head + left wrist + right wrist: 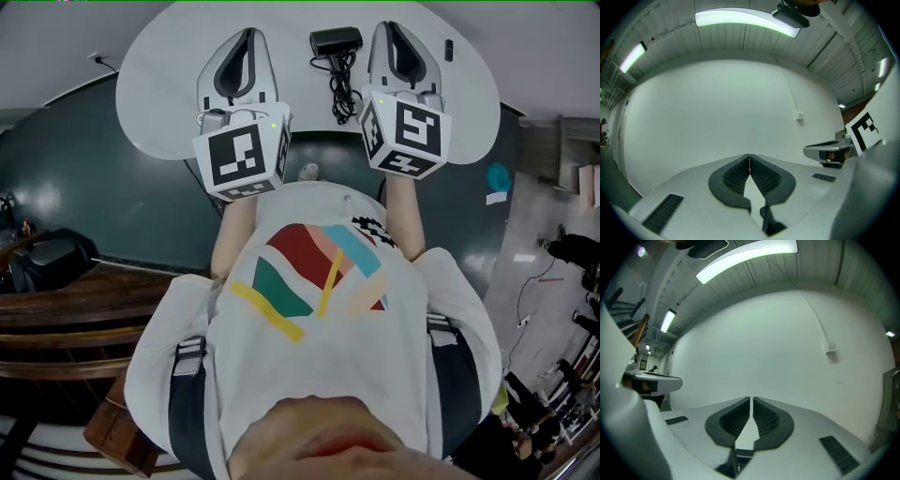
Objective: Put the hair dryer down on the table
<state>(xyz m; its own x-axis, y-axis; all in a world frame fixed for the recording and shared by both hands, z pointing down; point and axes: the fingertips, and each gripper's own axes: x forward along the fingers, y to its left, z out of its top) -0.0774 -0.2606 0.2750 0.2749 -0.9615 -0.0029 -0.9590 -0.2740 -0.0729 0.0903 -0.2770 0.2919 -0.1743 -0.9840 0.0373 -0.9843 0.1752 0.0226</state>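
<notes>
Black against the white table (159, 84), the hair dryer (336, 41) is lying crosswise between the tools, nearer the right tool (390, 30) than the left tool (247, 37), both hovering pressed together and empty.

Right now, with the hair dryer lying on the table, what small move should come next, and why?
Probably just draw both grippers back toward you and rest. The hair dryer lies on the table with its cord beside it, apart from both grippers. The left gripper and right gripper are each shut and empty, so the job looks done.
</notes>
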